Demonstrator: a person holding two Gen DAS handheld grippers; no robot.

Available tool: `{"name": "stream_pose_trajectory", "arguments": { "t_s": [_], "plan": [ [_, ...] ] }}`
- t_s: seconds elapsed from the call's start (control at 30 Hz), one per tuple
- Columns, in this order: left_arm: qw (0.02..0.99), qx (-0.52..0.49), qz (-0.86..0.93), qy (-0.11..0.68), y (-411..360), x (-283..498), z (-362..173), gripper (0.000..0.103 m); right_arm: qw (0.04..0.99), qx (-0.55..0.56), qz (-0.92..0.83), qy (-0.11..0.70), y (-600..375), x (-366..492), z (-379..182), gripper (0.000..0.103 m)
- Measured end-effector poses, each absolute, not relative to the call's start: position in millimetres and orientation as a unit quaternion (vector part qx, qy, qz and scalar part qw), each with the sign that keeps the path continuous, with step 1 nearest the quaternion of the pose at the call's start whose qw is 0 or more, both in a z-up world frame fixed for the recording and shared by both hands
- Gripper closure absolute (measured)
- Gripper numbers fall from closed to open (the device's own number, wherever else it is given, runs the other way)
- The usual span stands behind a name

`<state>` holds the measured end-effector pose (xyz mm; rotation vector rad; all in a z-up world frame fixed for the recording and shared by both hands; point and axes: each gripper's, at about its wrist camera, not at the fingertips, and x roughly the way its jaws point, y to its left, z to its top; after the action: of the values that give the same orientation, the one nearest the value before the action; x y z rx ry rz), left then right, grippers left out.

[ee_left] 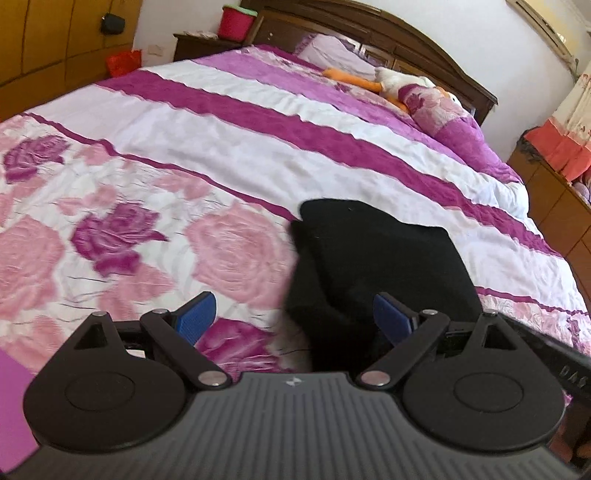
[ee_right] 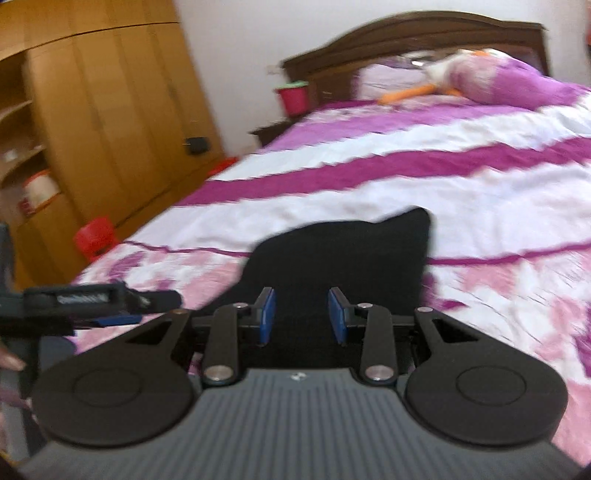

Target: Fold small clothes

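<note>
A small black garment [ee_left: 369, 258] lies bunched on the pink and purple floral bedspread [ee_left: 147, 229]. In the left wrist view my left gripper [ee_left: 293, 315] is open wide, low over the spread, and its right blue pad [ee_left: 391, 317] is at the cloth's near edge. In the right wrist view the same black garment [ee_right: 343, 258] lies straight ahead. My right gripper [ee_right: 303, 314] hovers at its near edge with the blue pads [ee_right: 267, 314] a small gap apart and no cloth pinched. The left gripper [ee_right: 99, 299] shows at the left of that view.
A plush toy [ee_left: 399, 83] and a pillow [ee_left: 436, 107] lie near the dark wooden headboard [ee_left: 369, 29]. A red bucket [ee_left: 236, 22] stands on the nightstand. A wooden wardrobe [ee_right: 92, 110] and a red stool [ee_right: 96, 240] stand beside the bed.
</note>
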<state>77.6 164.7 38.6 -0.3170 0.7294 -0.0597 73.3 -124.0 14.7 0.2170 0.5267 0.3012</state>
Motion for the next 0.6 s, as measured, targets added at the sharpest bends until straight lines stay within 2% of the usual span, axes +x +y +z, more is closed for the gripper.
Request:
{"name": "stream_pose_trajectory", "arguments": {
  "t_s": [0.27,0.47,0.6],
  "plan": [
    [0.915,-0.066,0.005,0.398,145,89,2,0.008,0.944,0.104,0.117,0.290,-139,75,-13,0.068],
    [0.917,-0.061,0.000,0.393,151,83,-10,0.007,0.938,0.104,0.134,0.302,-138,68,-34,0.068],
    [0.917,-0.089,-0.021,0.388,157,82,0,0.007,0.939,0.109,0.150,0.289,-145,63,-27,0.058]
  ]
}}
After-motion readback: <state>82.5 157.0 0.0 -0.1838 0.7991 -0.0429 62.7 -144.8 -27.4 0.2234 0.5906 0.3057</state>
